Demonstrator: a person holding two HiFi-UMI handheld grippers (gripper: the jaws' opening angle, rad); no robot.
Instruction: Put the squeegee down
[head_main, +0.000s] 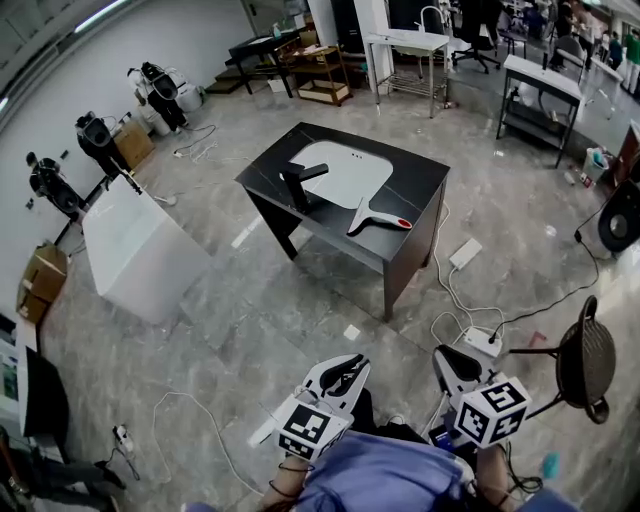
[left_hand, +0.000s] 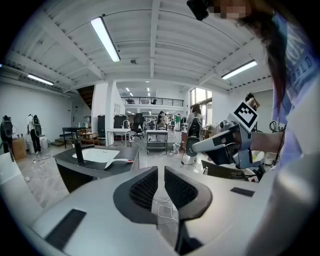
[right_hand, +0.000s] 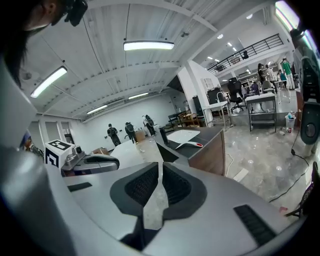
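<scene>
The squeegee (head_main: 378, 217), white with a red handle end, lies flat on the black table (head_main: 420, 180) beside the white sink basin (head_main: 335, 170) and the black faucet (head_main: 300, 183). Both grippers hang close to the person's body, well away from the table across bare floor. My left gripper (head_main: 345, 368) has its jaws together and holds nothing. My right gripper (head_main: 448, 358) is also shut and holds nothing. In the left gripper view the squeegee (left_hand: 117, 161) shows far beyond the left gripper (left_hand: 160, 170). In the right gripper view the squeegee (right_hand: 189, 145) lies beyond the right gripper (right_hand: 160, 166).
A white slanted cabinet (head_main: 135, 250) stands left of the table. A power strip with cables (head_main: 480, 340) lies on the floor on the right, next to a black stool (head_main: 585, 360). Black stands (head_main: 100, 140) line the left wall. More tables stand at the back.
</scene>
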